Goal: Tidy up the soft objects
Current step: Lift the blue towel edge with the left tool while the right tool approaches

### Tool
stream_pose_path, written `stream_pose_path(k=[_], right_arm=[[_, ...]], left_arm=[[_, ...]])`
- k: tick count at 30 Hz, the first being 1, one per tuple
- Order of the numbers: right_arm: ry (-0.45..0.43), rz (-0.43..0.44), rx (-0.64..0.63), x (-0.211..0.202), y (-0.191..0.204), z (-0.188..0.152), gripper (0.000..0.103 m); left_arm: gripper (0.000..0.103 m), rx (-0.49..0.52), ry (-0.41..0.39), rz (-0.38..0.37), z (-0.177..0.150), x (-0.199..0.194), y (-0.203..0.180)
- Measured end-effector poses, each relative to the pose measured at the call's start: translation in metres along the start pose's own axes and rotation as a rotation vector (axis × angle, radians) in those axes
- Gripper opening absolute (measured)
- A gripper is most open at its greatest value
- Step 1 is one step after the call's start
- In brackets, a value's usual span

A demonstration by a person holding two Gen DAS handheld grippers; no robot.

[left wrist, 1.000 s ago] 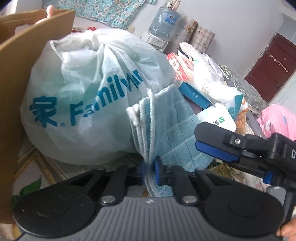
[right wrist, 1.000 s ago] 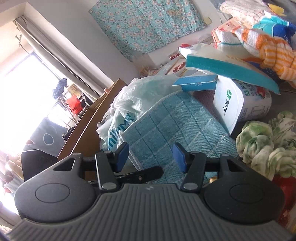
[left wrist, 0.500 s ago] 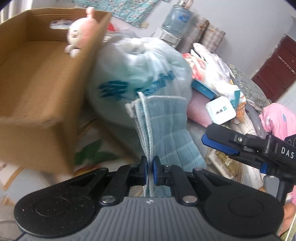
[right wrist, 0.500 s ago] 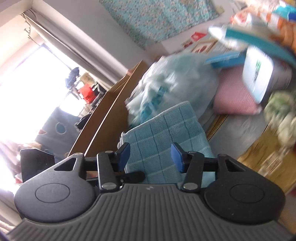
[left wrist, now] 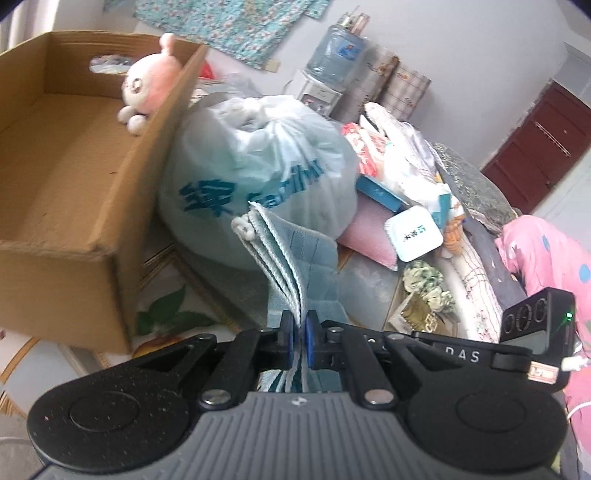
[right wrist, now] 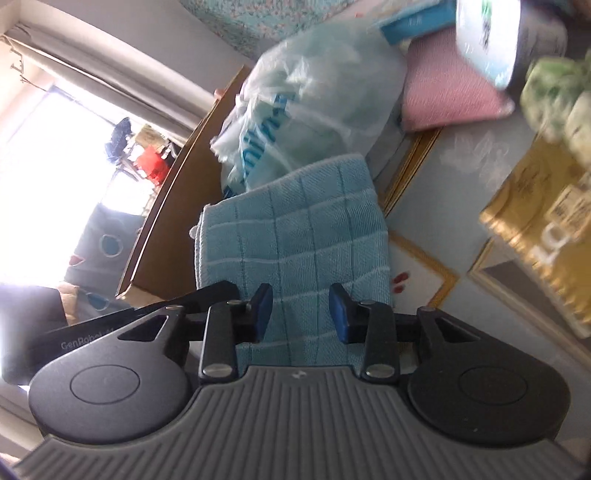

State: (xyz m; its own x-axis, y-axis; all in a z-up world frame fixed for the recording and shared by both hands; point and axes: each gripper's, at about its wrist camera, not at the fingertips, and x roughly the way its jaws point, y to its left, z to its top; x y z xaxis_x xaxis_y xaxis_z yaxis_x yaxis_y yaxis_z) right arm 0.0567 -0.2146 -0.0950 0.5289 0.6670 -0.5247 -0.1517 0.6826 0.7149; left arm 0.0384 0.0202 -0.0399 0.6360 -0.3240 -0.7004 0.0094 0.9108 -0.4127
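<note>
So, left gripper (left wrist: pixel 300 341) pinching the folded blue towel (left wrist: pixel 295 266) by its edge, likely to keep the folds together | right gripper (right wrist: pixel 301 314) closing, towel between its fingers, pads not pressing yet | cardboard box (left wrist: pixel 74 177) ahead-left, probably the destination

A lived-in home room: water dispenser (left wrist: pixel 320 88), curtained window (right wrist: pixel 66 122), floral wall cloth (left wrist: pixel 236 26), cluttered belongings

My left camera looks down past its tool (left wrist: pixel 299 341) at the towel (left wrist: pixel 295 258); my right camera, rolled sideways, shares towel (right wrist: pixel 295 243) and bag (right wrist: pixel 314 96) close ahead.
</note>
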Motion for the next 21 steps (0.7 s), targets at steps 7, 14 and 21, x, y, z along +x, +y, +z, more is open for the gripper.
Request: stream_pose_path(k=[7,14,21], right_arm=[[-0.095,-0.070,-0.051,-0.030,0.007,0.006,0.033],[-0.133,-0.114,-0.058,-0.044,0.003,0.014,0.033],[0.029,-0.049,-0.001,-0.002,-0.002,0.004,0.032]], left_arm=[[0.007,0.044,0.019,-0.053,0.006,0.020,-0.015],[0.007,0.065,0.030,-0.078,0.011,0.029,-0.021],[0.007,0.028,-0.004,-0.056,0.012,0.011,-0.006]])
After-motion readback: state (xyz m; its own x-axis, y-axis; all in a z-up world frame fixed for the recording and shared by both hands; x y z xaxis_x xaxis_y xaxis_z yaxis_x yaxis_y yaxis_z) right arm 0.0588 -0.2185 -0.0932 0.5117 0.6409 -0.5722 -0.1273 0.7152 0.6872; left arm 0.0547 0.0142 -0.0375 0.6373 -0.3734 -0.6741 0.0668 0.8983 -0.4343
